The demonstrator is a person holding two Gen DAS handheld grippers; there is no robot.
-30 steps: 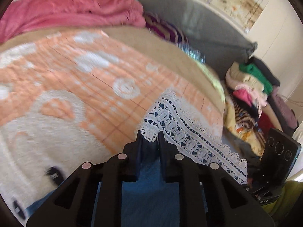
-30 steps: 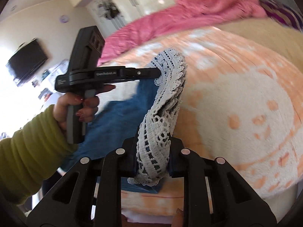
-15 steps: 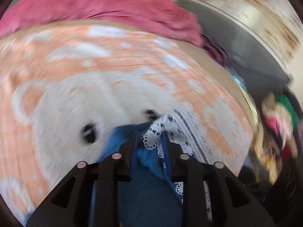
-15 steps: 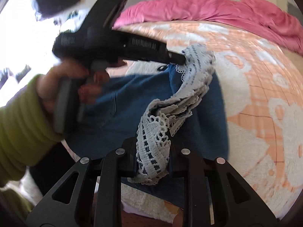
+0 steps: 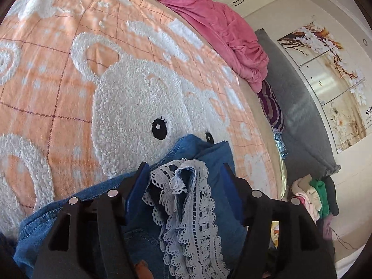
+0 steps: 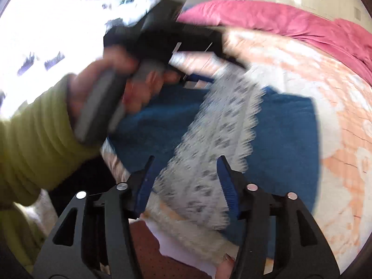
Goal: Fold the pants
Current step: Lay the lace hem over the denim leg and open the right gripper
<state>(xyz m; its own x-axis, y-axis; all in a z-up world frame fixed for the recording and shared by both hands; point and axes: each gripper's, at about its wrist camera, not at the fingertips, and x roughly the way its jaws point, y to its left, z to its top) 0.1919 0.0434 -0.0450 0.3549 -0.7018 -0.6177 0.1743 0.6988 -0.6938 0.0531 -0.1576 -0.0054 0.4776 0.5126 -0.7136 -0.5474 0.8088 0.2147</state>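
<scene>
Blue denim pants (image 5: 209, 155) with a white lace hem (image 5: 193, 209) lie on the orange bear blanket (image 5: 139, 97). My left gripper (image 5: 184, 164) hovers over the bunched lace end. Its jaws are opening and the pads stand clear of the cloth between them. In the right wrist view the lace band (image 6: 223, 125) runs blurred across the denim (image 6: 286, 139) and passes between the opening jaws of my right gripper (image 6: 186, 157), loose of the pads. A hand in a green sleeve (image 6: 39, 139) holds the left gripper (image 6: 186, 37) at the lace's far end.
A pink quilt (image 5: 209, 16) lies bunched along the far side of the bed. A grey headboard cushion (image 5: 297, 107), a purple striped cloth (image 5: 272, 107) and a pile of clothes (image 5: 313, 195) sit at the right. The bed's near edge and brown floor (image 6: 148, 248) lie below the right gripper.
Both grippers carried the lace hem across over the denim, then spread their jaws and let it go. The lace now rests on the pants.
</scene>
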